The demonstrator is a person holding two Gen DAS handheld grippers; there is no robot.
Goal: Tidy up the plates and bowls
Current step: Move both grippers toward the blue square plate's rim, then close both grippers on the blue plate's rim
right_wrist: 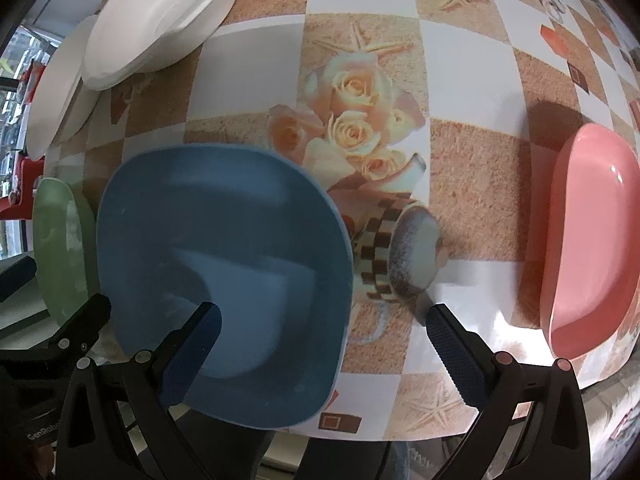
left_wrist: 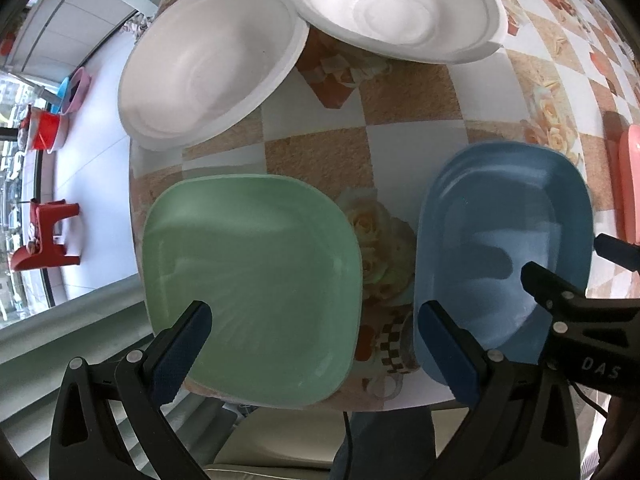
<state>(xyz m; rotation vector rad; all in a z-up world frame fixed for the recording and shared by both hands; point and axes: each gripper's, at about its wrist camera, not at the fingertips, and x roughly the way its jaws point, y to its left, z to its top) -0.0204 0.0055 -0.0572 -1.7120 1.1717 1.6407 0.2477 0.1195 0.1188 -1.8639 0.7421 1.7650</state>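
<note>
A green square plate [left_wrist: 252,280] lies at the table's near edge, with a blue plate [left_wrist: 504,248] to its right. Two white foam bowls [left_wrist: 208,64] [left_wrist: 396,4] sit further back, rims overlapping. A pink plate [left_wrist: 630,184] shows at the far right. My left gripper [left_wrist: 316,344] is open, above the green plate's near right part. My right gripper [right_wrist: 324,344] is open, its left finger over the blue plate [right_wrist: 224,276], and it also shows in the left wrist view [left_wrist: 560,292]. In the right wrist view the pink plate [right_wrist: 592,240] lies right, the green plate [right_wrist: 60,248] left.
The table [right_wrist: 472,168] has a checkered cloth with roses and shells. Its near edge runs just under the grippers. Off the table to the left are a red stool [left_wrist: 44,236] and coloured buckets [left_wrist: 60,116] on the floor.
</note>
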